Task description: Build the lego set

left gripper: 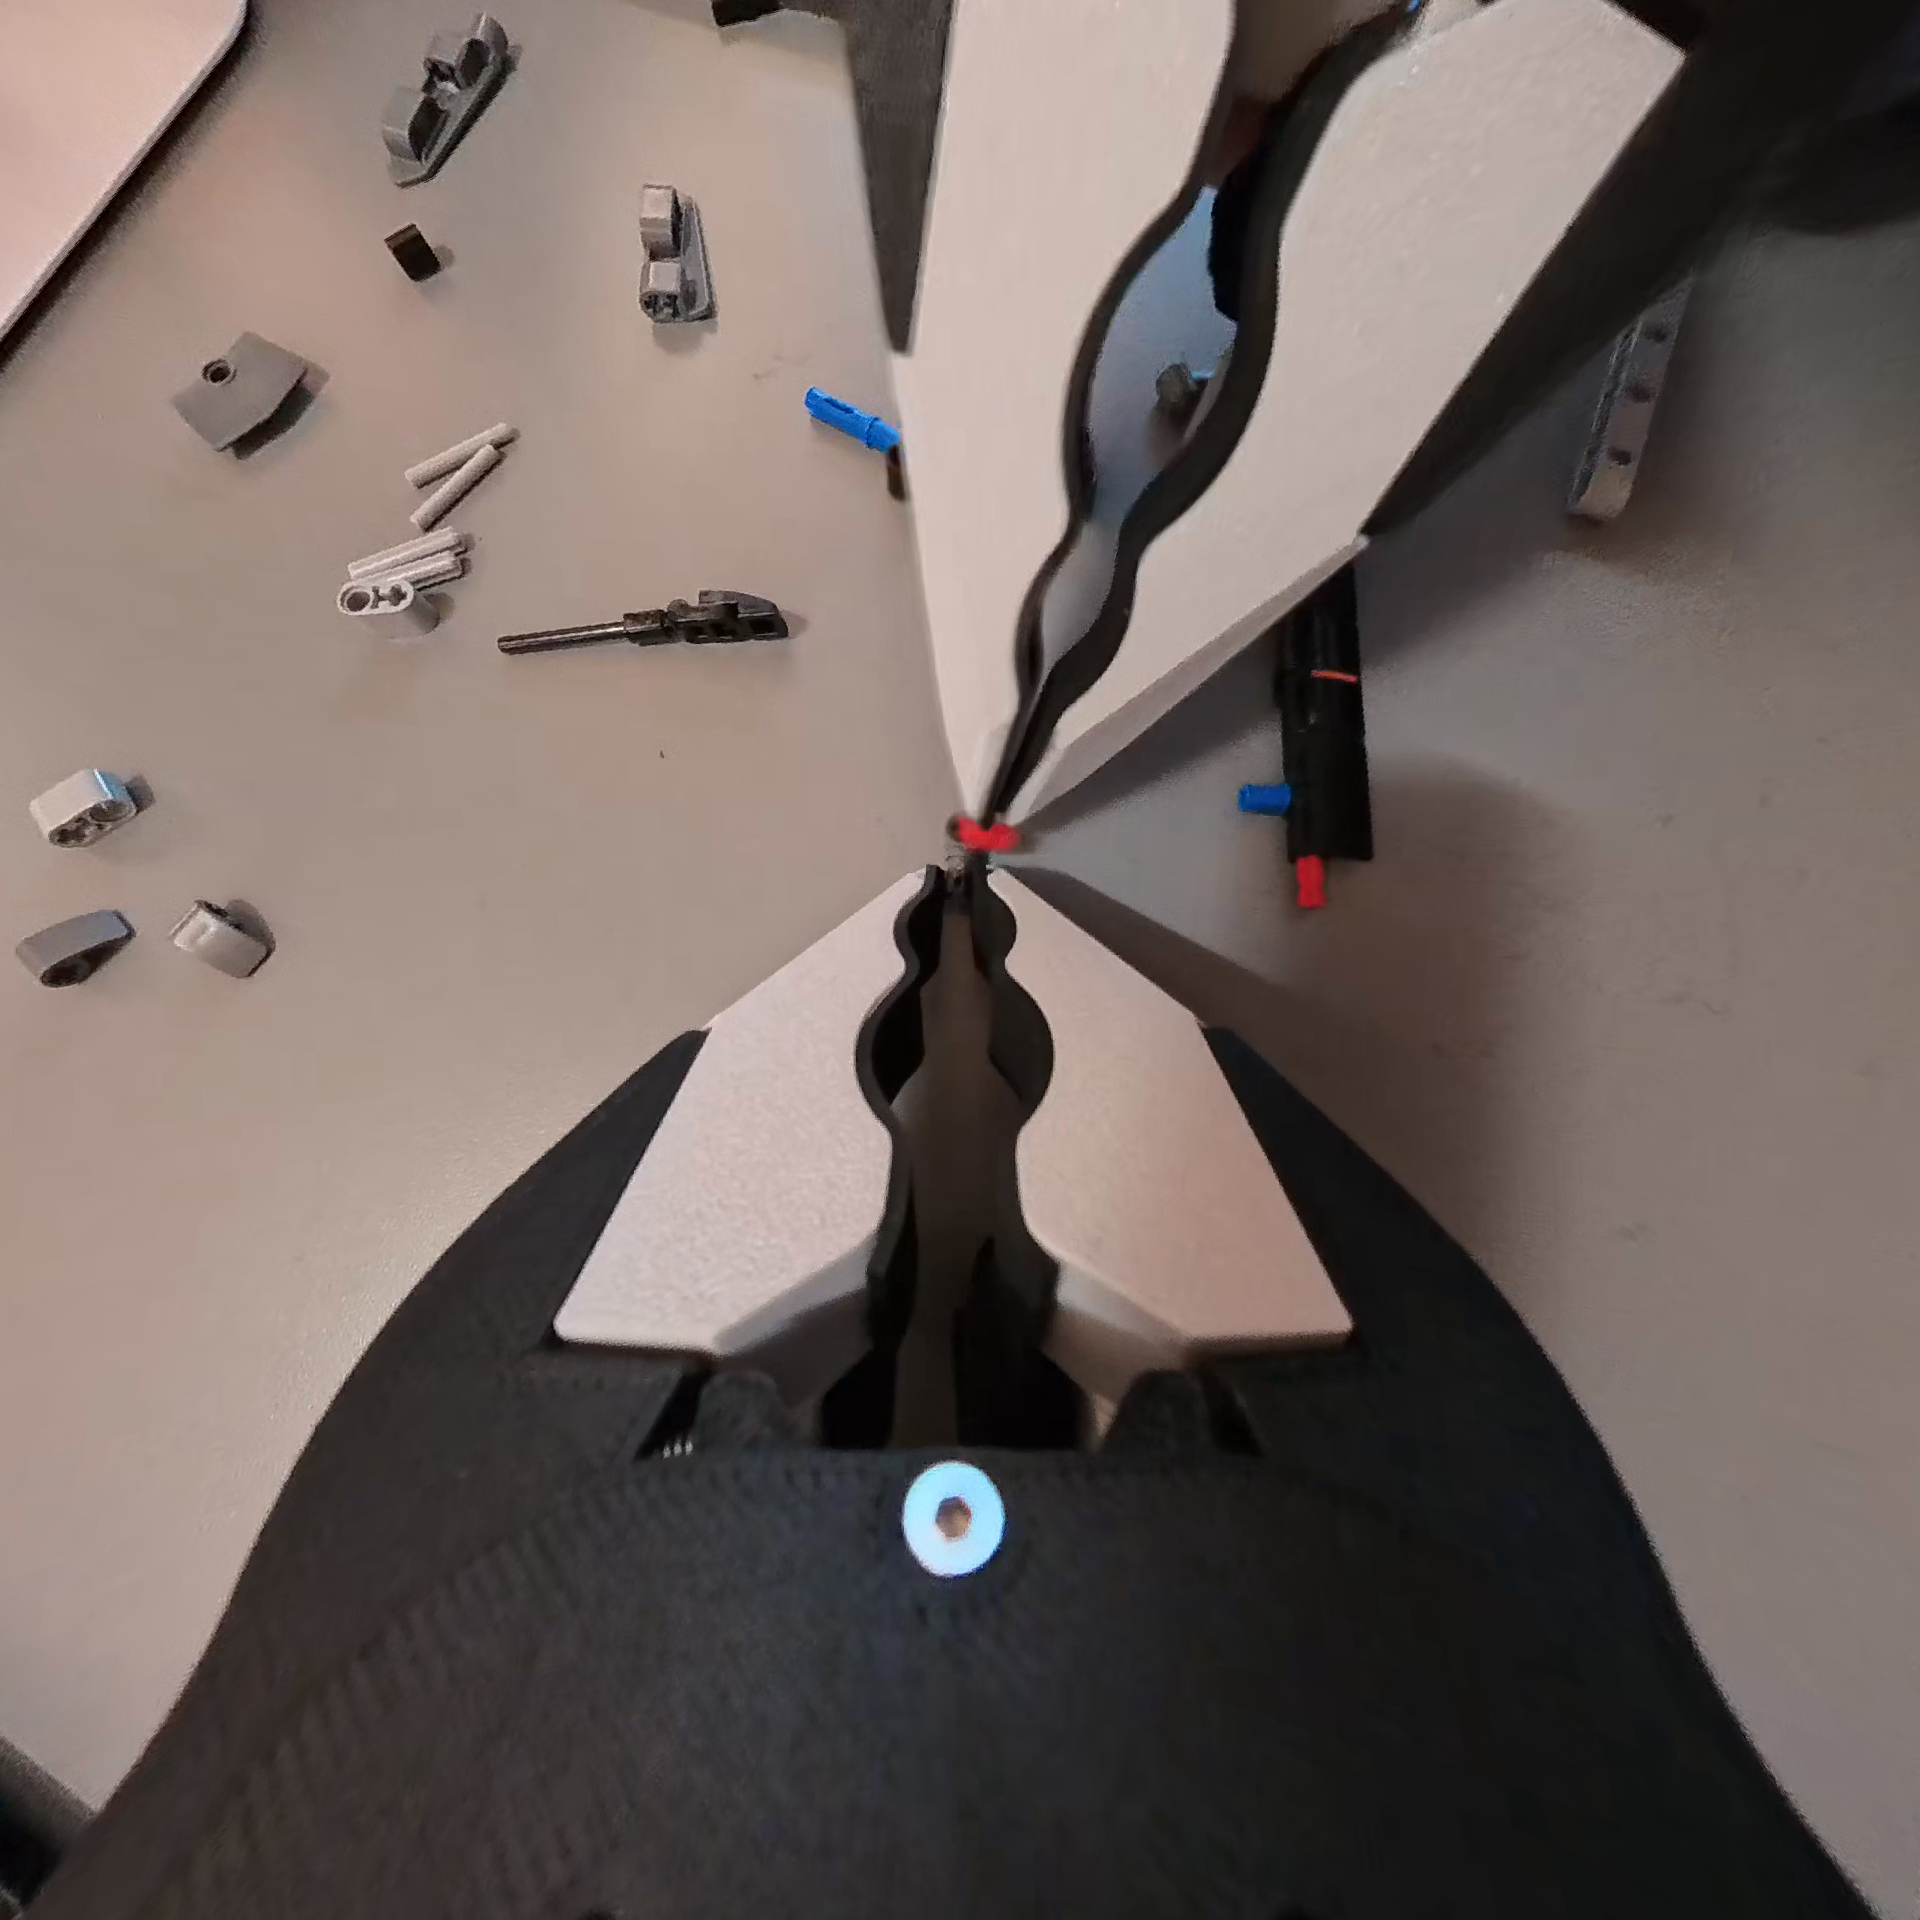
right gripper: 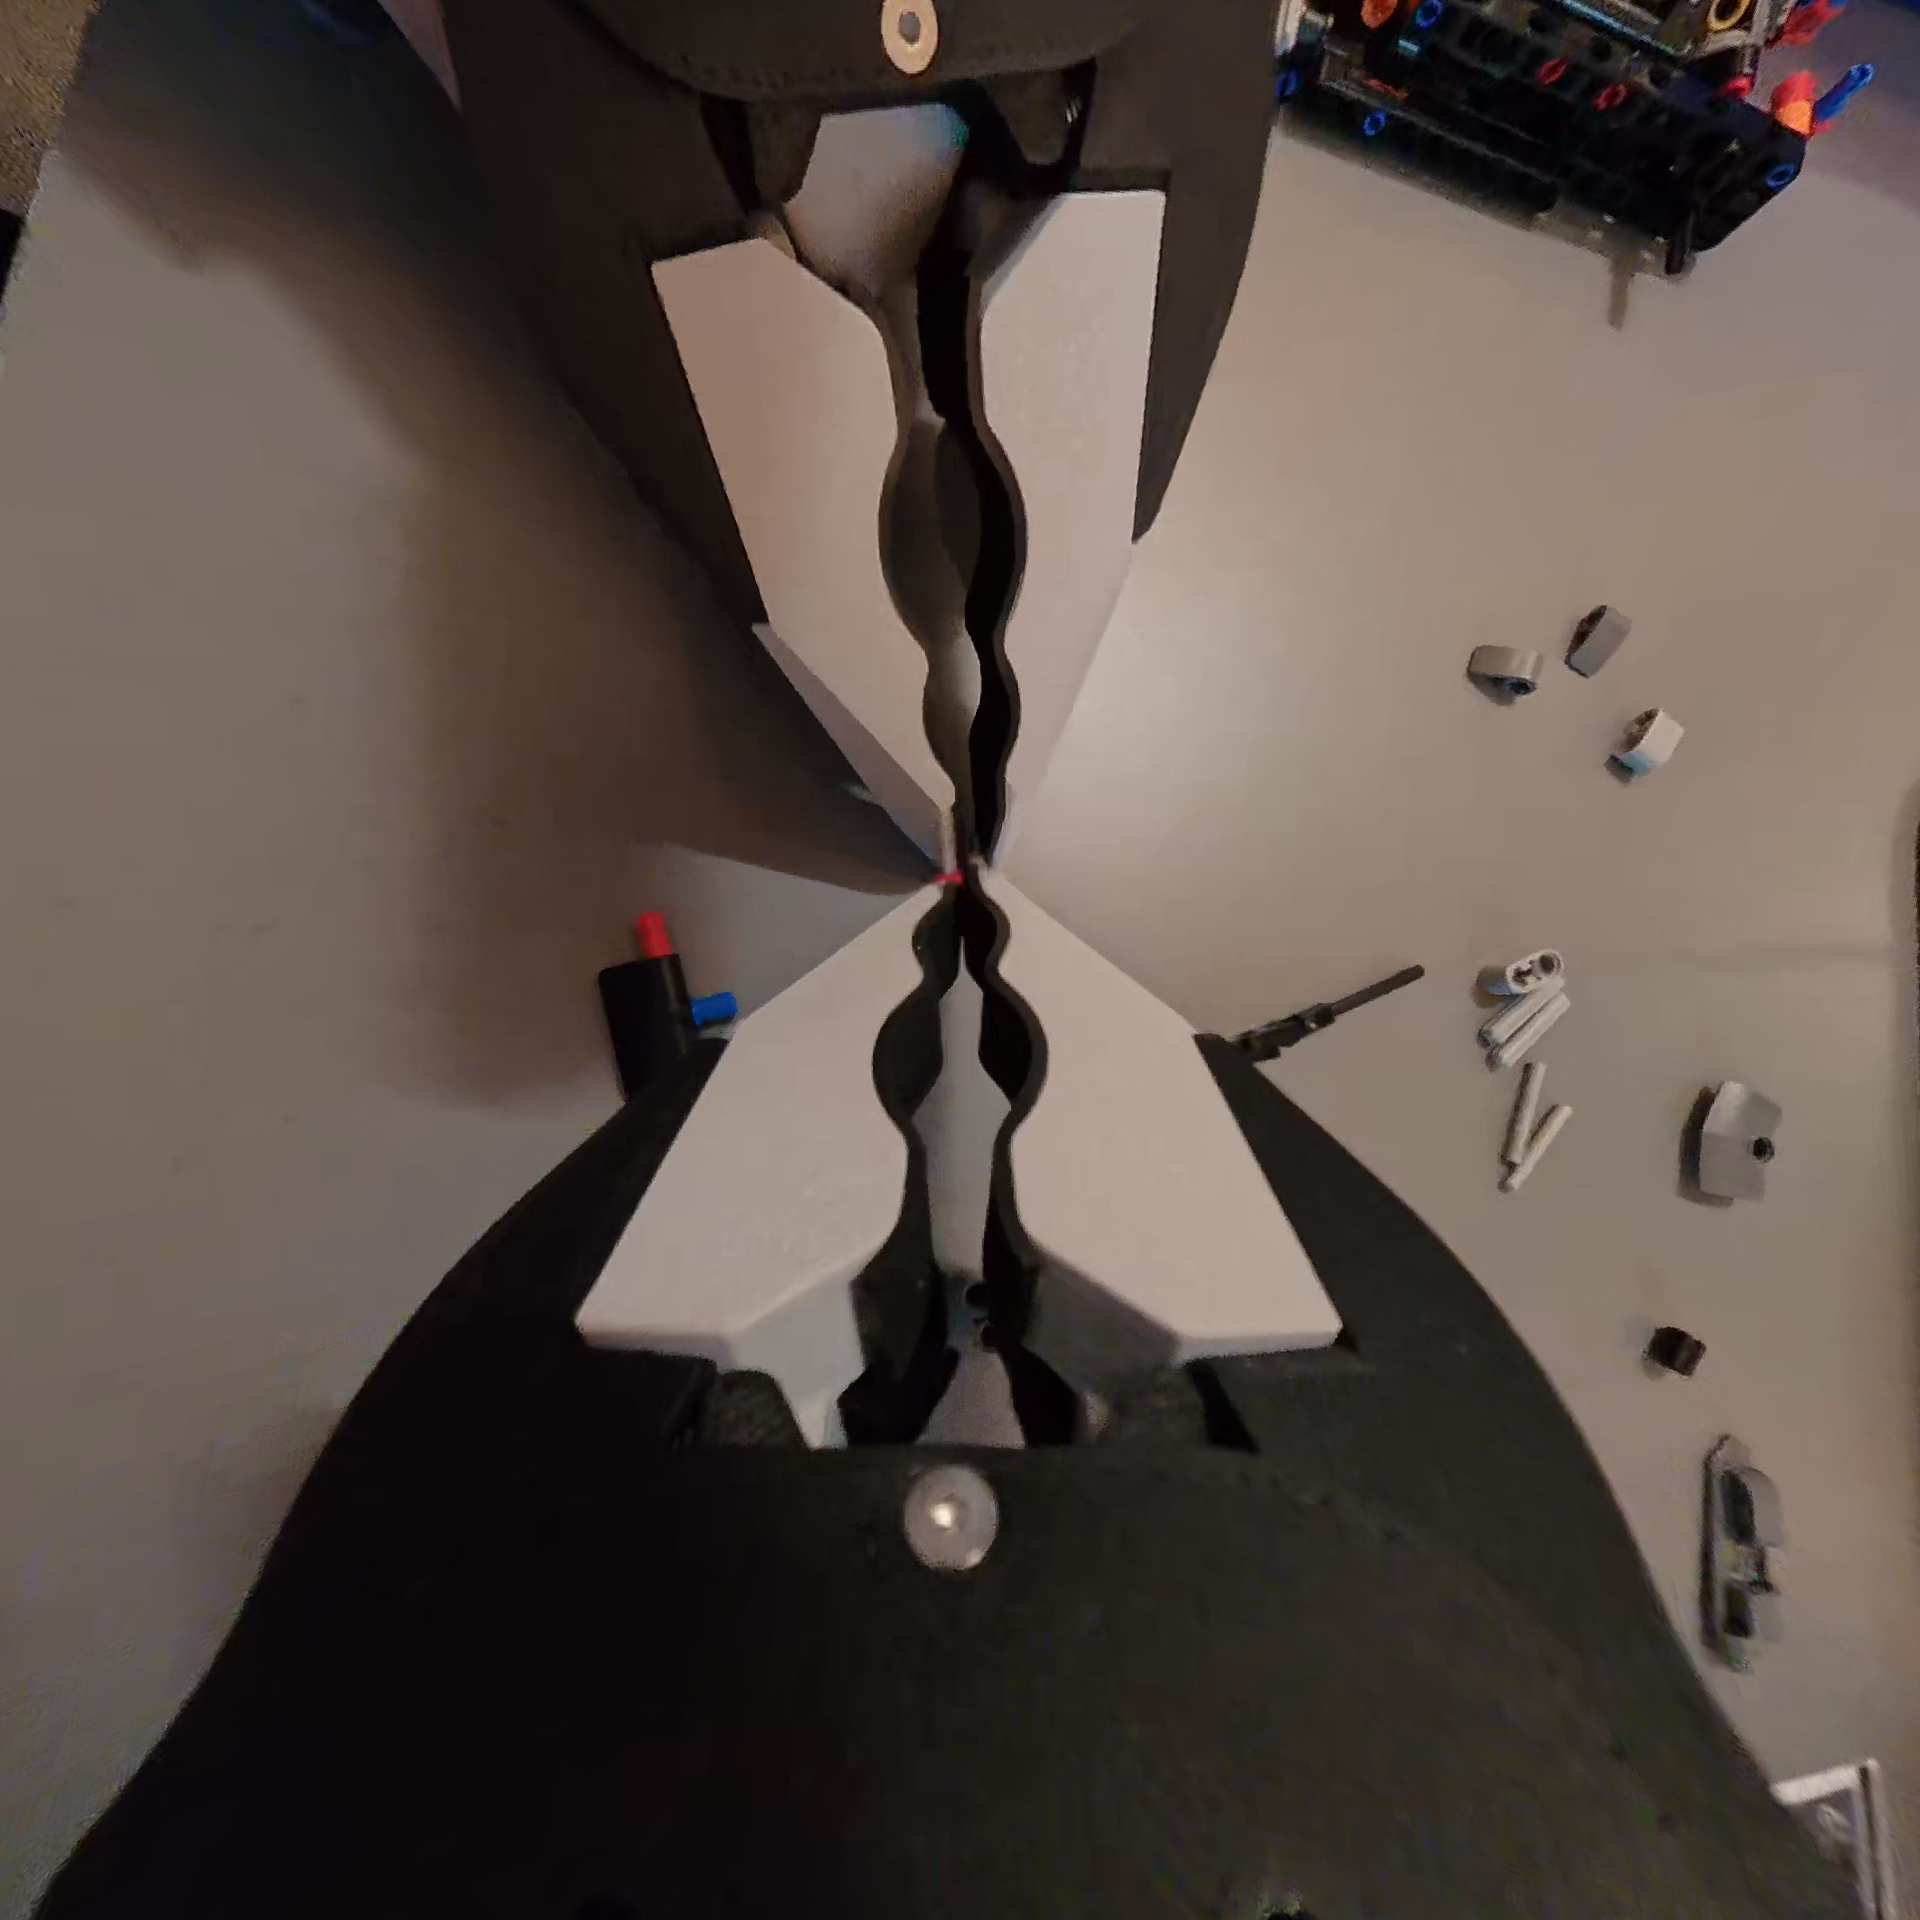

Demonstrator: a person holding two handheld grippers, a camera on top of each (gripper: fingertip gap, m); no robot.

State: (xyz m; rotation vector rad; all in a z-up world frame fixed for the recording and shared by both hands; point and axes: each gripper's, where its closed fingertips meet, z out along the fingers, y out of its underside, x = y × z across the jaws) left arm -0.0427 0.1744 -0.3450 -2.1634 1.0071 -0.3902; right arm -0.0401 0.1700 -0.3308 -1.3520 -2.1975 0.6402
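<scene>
I see my left gripper (left gripper: pixel 961 878) and right gripper (right gripper: pixel 961 904) tip to tip, both clenched on one tiny red pin (left gripper: pixel 980 831) — bright, mostly hidden, loose grey pieces (left gripper: pixel 436 520) beside.

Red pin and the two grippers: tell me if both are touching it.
Touching. In the left wrist view the red pin sits pinched at the right gripper tips, with the left gripper tips meeting it from below, no gap visible.
</scene>
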